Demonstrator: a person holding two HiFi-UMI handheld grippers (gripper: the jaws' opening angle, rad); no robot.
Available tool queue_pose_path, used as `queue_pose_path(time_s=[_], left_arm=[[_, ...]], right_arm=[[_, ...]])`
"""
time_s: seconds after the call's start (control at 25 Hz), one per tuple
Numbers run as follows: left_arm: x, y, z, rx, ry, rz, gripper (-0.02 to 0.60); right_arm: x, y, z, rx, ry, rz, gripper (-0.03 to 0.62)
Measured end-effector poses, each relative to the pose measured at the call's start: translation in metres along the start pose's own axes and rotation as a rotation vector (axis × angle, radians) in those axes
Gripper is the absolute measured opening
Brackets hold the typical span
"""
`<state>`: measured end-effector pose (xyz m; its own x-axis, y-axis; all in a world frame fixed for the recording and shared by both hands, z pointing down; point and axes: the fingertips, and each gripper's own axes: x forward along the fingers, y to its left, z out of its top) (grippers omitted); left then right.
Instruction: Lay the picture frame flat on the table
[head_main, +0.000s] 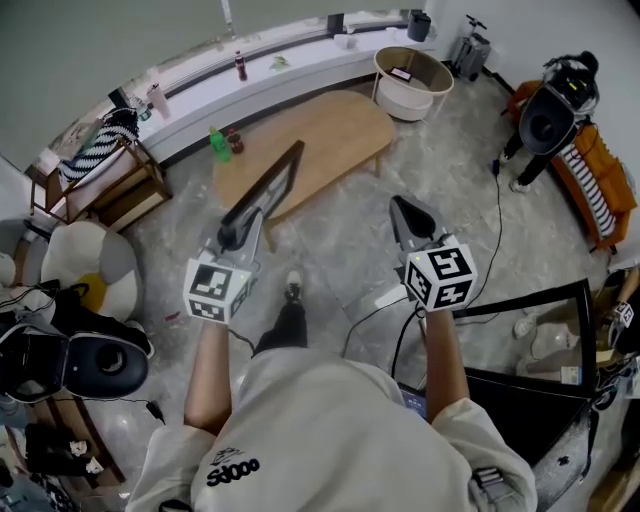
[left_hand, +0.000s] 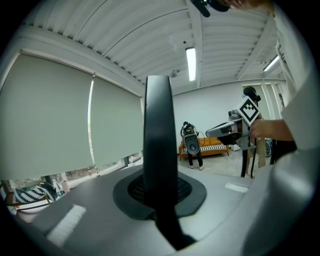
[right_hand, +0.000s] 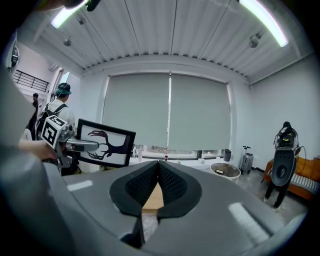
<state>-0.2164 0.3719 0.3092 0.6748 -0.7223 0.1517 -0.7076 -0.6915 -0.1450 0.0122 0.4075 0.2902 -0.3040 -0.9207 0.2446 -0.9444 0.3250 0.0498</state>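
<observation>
Only the right gripper view shows the print in the picture frame (right_hand: 106, 144). The left gripper (head_main: 236, 233) clamps its edge; the right gripper (head_main: 405, 213) is closed, empty. Just beyond them stands an oval wooden table (head_main: 335, 135).

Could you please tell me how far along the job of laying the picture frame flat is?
Done: the black-edged rectangular picture frame is picked up, clamped in the left gripper. In hand: it hangs in the air, short of the oval light-wood table. Left: reach the table and lay the frame flat. The right gripper is shut and empty.
</observation>
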Motion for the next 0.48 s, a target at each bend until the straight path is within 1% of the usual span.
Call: queue_pose_path(time_s=[0.12,0.24,0.48], left_arm=[[0.028,0.013,-0.002,-0.013,-0.004,-0.008,0.02],[0.06,0.025,-0.006,-0.015,0.003,-0.029,0.02],[0.121,0.065,0.002,-0.033,0.019,-0.054,0.02]], right_arm=[[0.024,-0.016,0.0,-0.014,0.018,-0.005,0.005],[0.053,-0.035,0.004,-0.007,0.01,-0.013,0.005],[0.113,-0.061,0.031,0.032,-0.015,0.001,0.004]])
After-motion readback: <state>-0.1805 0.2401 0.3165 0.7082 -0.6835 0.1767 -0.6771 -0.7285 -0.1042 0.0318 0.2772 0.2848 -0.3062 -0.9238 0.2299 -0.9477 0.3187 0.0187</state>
